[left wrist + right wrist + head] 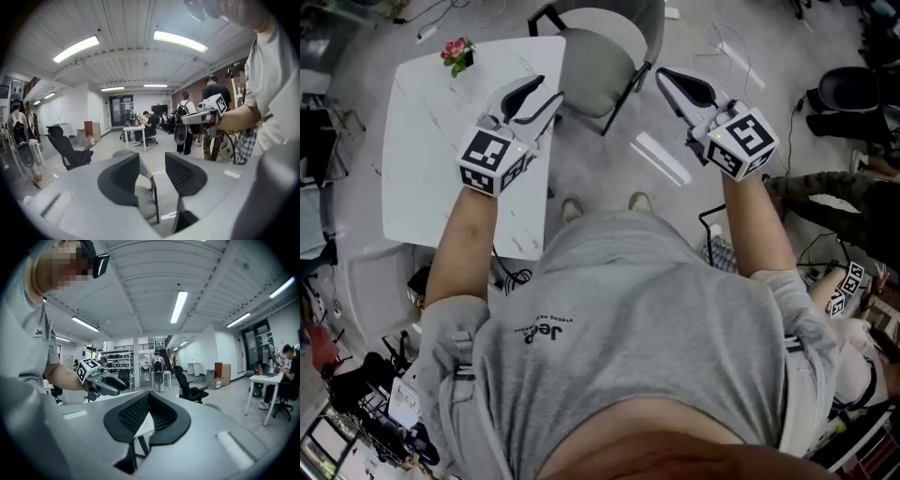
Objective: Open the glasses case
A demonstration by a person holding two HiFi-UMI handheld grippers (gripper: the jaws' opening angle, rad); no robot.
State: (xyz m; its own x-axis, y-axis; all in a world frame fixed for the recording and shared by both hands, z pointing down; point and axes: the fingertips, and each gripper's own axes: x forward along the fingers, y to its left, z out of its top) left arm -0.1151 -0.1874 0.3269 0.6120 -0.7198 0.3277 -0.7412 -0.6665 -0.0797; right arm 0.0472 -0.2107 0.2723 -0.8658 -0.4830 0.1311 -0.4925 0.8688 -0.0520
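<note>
Both bare forearms are held up in front of the person's grey T-shirt (pixel 619 319), and each hand points its tool outward, roughly level. The left gripper (pixel 547 94), a white two-jaw tool with black pads and a marker cube, has its jaws spread with nothing between them, above the right-hand edge of the white marbled tabletop (pixel 431 159). The right gripper (pixel 664 75), of the same make, has its tips pressed together and empty, above the grey floor (pixel 591 169). A small pot of pink flowers (pixel 457 53) stands at the table's far corner, and a grey padded chair with a black frame (pixel 605 52) stands beside the table. The glasses case shows in no view. Around lies an open office with ceiling strip lights (pixel 180 41), desks and black swivel chairs (pixel 70 150)
</note>
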